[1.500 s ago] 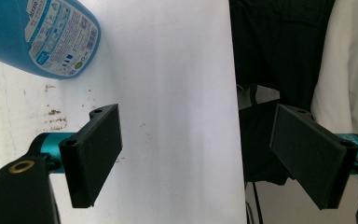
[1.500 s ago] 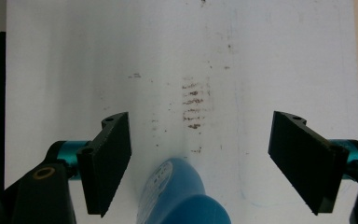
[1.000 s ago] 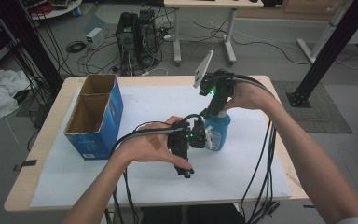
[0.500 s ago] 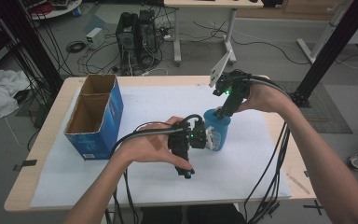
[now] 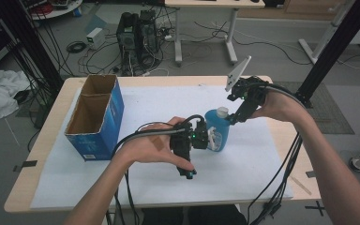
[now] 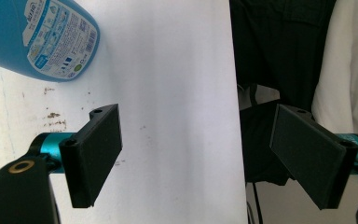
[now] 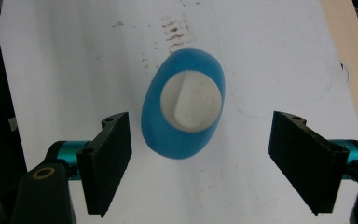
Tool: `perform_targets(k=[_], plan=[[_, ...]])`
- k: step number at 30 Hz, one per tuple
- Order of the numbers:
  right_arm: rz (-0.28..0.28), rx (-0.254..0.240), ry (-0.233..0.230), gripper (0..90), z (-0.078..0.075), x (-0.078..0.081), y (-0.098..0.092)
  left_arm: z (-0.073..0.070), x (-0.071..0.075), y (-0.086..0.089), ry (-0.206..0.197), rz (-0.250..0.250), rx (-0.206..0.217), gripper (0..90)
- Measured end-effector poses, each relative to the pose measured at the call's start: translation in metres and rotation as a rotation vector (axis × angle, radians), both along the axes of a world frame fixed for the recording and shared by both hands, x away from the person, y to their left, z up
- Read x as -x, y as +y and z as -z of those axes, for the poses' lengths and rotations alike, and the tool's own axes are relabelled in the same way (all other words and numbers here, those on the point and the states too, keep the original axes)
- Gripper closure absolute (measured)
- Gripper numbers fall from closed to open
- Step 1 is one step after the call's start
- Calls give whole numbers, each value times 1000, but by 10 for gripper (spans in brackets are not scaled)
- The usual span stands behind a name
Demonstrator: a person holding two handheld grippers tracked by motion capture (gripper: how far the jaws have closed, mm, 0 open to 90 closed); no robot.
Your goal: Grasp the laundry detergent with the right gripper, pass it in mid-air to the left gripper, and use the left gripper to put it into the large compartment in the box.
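Note:
A blue bottle with a white cap stands upright on the white sheet near the table's middle. My right gripper hovers above and to the right of the cap, open. In the right gripper view the bottle and its cap lie between and beyond the spread jaws of my right gripper, touching neither. My left gripper lies on its side just left of the bottle, open. In the left gripper view the bottle's labelled lower part sits outside the jaws, and my left gripper holds nothing.
An open blue cardboard box stands at the table's left. The white sheet covers most of the wooden table. Gripper cables trail off the front edge. Desks and computer gear stand on the floor behind.
My right gripper has drawn up and to the right, away from above the bottle. The bottle and my left gripper have stayed put.

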State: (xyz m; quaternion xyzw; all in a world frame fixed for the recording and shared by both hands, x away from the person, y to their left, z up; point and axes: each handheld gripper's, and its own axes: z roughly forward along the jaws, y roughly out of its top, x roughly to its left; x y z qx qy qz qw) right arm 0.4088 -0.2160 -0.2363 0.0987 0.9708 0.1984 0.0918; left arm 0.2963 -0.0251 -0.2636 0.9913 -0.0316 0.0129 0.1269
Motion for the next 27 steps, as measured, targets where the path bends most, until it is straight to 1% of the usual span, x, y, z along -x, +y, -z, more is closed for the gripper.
perform_targets(k=[2, 3, 4, 5, 7, 8, 11, 14, 15, 16, 17, 18, 22, 24, 25, 26, 27], plan=[[16, -13, 0, 205, 2, 1, -5, 0, 0, -1, 2, 3, 0, 168], [38, -21, 12, 205, 3, 2, -8, 0, 0, -1, 3, 5, 0, 168], [38, -25, 5, 205, 5, 3, -10, 0, 0, 0, 3, 4, 1, 168], [46, -25, 11, 205, 7, 4, -12, 0, 0, 0, 1, 5, 0, 168], [68, -37, 11, 205, 11, 6, -16, 1, 0, -1, 4, 2, 1, 168], [65, -40, 15, 205, 13, 7, -17, 2, -1, -1, 3, 1, 1, 168], [87, -67, 16, 205, 21, 11, -21, 2, -1, -1, 3, 7, 0, 168], [117, -85, 33, 205, 29, 15, -25, 2, -1, -1, 3, 6, 1, 168], [113, -97, 23, 205, 32, 14, -26, 2, -1, -1, 3, 6, 0, 168], [133, -102, 34, 205, 35, 16, -27, 2, -1, -1, 3, 4, 0, 168], [137, -110, 38, 205, 37, 16, -29, 2, -1, -1, 4, 4, 1, 168], [135, -124, 28, 205, 40, 16, -30, 2, -1, -1, 5, 3, 1, 168], [160, -157, 34, 205, 49, 18, -31, 3, -1, -1, 7, 4, -1, 168], [171, -171, 26, 205, 53, 19, -31, 3, -1, -2, 7, 6, 1, 168], [186, -178, 36, 205, 54, 21, -31, 3, -1, -2, 6, 5, 0, 168], [190, -187, 33, 205, 56, 21, -31, 3, -2, -2, 2, 17, 0, 168], [189, -198, 31, 205, 58, 22, -31, 3, -1, -2, 7, 5, 0, 168]])
